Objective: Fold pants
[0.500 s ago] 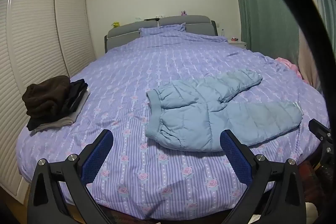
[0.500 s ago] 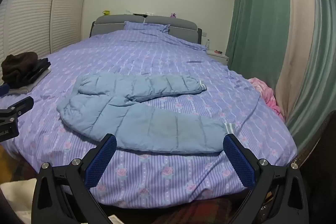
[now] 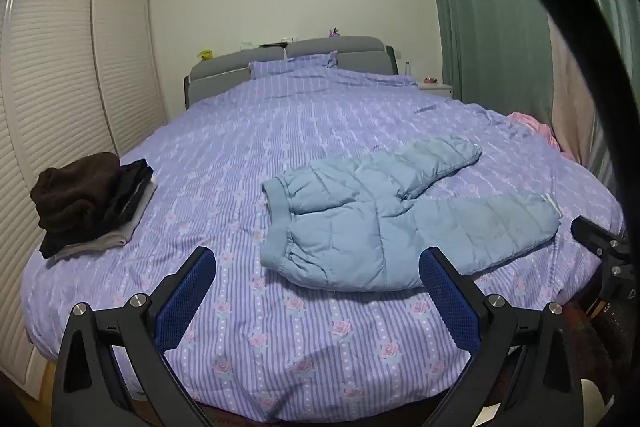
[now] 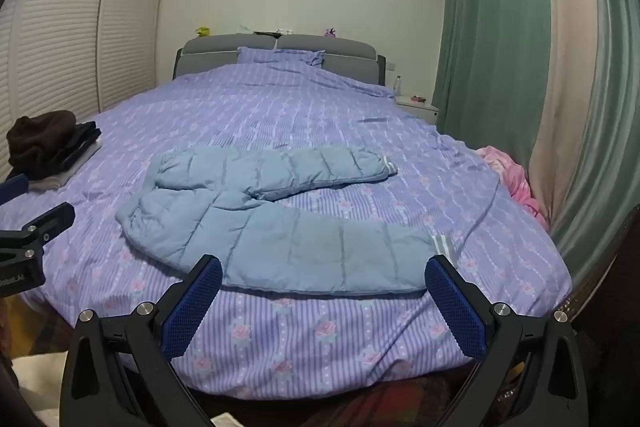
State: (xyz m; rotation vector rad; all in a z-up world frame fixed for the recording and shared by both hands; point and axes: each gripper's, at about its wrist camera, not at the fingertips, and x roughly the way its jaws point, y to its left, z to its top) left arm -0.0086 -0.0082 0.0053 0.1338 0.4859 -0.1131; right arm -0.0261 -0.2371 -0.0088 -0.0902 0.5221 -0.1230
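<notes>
Both hand-held grippers, left point(image 3: 318, 301) and right point(image 4: 324, 307), hover wide open and empty at the bed's point(image 3: 280, 367) foot, with the puffy blue pants point(image 4: 280, 223) lying legs splayed, so I'd pinch waistband and cuff, then fold one leg squarely over the other.

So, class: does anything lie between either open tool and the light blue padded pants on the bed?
Nothing visible does. Only bare purple floral bedspread separates the right tool and left tool from the light blue padded pants. The folded dark clothes pile sits well off to the side.
</notes>
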